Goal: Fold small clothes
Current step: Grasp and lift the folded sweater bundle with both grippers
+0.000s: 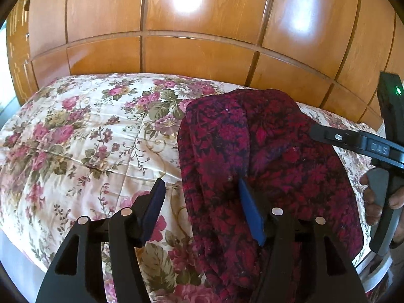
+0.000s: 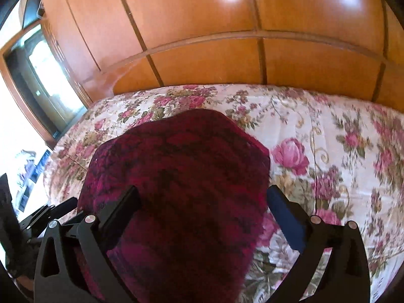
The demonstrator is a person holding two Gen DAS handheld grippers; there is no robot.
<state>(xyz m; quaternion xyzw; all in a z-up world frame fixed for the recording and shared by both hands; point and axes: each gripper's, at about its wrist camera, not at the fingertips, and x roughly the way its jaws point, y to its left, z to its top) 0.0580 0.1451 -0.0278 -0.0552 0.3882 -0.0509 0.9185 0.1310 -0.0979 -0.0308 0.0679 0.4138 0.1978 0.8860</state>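
A dark red and black patterned garment lies folded lengthwise on the floral bedspread. My left gripper is open over its left edge: the right finger rests on the cloth, the left finger is over the bedspread. In the right wrist view the garment fills the middle, and my right gripper is open with its fingers on either side of the cloth's width. The right gripper's body and the hand holding it show at the right edge of the left wrist view.
A wooden panelled wardrobe runs behind the bed. The bed's left edge drops off near a window. The floral bedspread stretches to the right of the garment.
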